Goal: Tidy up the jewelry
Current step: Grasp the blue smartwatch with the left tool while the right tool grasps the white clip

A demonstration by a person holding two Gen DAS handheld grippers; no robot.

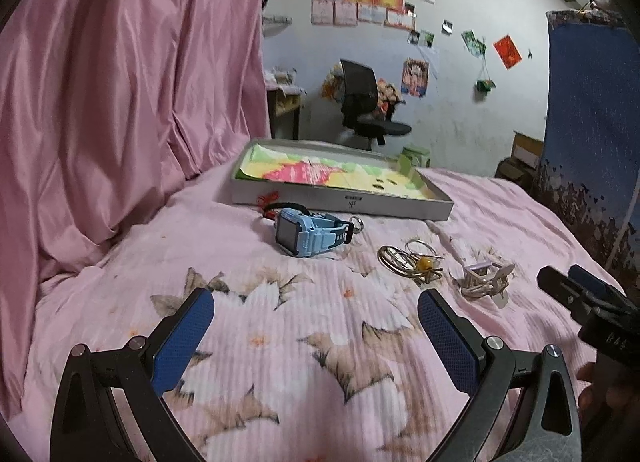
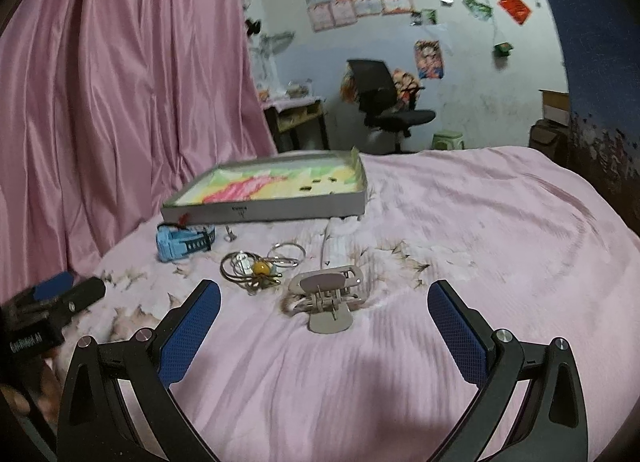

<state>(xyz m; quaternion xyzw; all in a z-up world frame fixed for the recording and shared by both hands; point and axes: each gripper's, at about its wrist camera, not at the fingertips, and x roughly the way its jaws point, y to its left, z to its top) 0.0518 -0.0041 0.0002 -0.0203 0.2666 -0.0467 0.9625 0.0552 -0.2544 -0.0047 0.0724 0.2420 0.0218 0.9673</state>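
Approaching scattered jewelry on the bed, both hand-held grippers spread wide and empty.

Right hand-held gripper [image 2: 324, 304] lines up on the beige hair claw clip [image 2: 325, 298], lying just ahead between its fingers; left hand-held gripper [image 1: 316, 312] hovers short of the blue watch [image 1: 310, 233]. Tangled rings and bangles with an amber bead [image 1: 412, 262] sit between watch and clip. Best to close across the clip's hinge body, not the teeth, since soft bedding [image 2: 440, 221] gives underneath. Shallow box [image 2: 280, 207] waits behind, rim low; approach from the front looks clear. Bed's right side lies open, pink curtain [image 1: 120, 101] crowds the left.
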